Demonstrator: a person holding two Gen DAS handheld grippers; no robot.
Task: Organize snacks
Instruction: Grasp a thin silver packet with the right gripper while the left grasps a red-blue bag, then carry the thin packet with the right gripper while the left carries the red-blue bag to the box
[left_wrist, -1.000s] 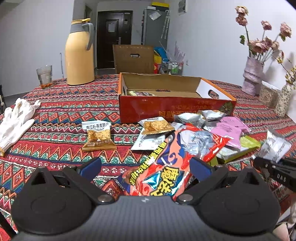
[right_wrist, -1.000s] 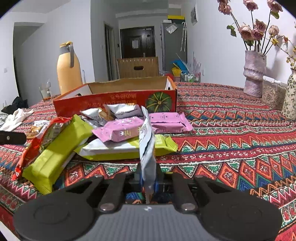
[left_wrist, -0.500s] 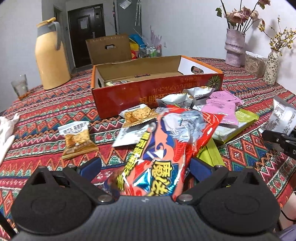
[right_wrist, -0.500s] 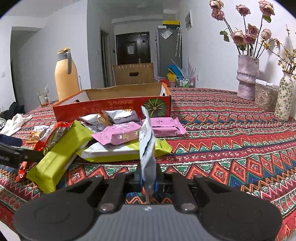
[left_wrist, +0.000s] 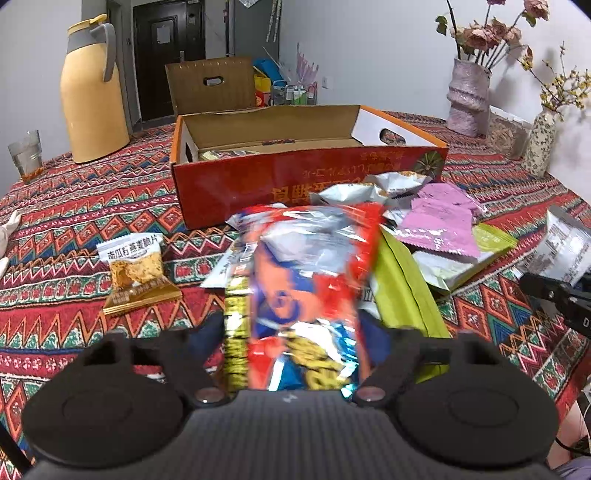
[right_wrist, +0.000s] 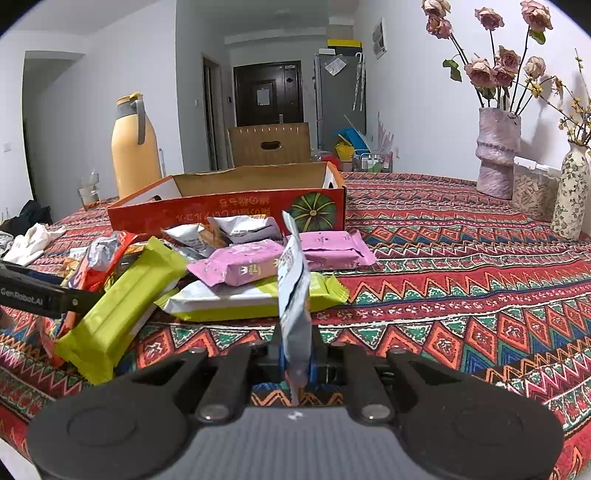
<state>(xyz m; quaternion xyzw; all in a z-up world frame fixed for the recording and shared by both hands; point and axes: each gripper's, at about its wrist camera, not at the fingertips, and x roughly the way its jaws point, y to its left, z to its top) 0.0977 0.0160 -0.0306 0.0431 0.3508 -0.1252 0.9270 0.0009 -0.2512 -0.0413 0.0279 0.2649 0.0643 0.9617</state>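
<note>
Mid-grab step: left tongs (left_wrist: 295, 332) have just been closing around the big red chip bag (left_wrist: 306, 280) on the counter (left_wrist: 110, 199), right tongs (right_wrist: 295, 354) clenched on 1 small silver packet (right_wrist: 293, 295), so next comes lifting both into the orange cardboard box (left_wrist: 229, 188).

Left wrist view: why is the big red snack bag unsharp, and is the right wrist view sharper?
Left wrist view: the red snack bag is smeared by motion blur, while the box behind stays fairly sharp. Right wrist view: crisp throughout, only fisheye bending at the edges.
</note>
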